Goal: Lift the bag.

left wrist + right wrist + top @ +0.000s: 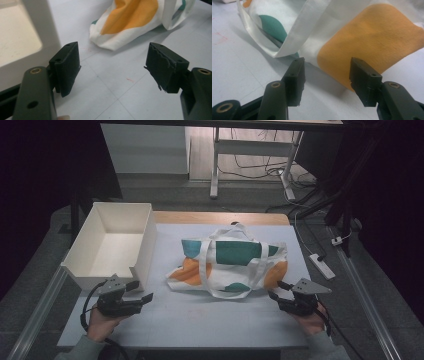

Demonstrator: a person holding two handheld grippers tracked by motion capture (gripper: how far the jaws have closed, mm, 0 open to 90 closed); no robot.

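The right gripper [276, 291] sits at the bag's [235, 262] near right corner, jaws apart with nothing between them; in the right gripper view the orange patch [372, 37] of that corner lies just past the pads, not yet touched. The left gripper [141, 291] hangs near the table's [200, 320] front left, jaws also apart and empty, beside the white bin [112, 242] and well short of the bag's near left corner [110, 42]; the bag itself lies flat and rumpled in the middle of the table, its straps [235, 292] looped toward the front edge.

The likely trouble is a thin bite; if the right jaws close on one layer only, the cloth may slip out or the bag may drag unevenly. A strap lies close to that corner and could get pinched in with it. The left gripper, moving in, could knock the bin's wall.
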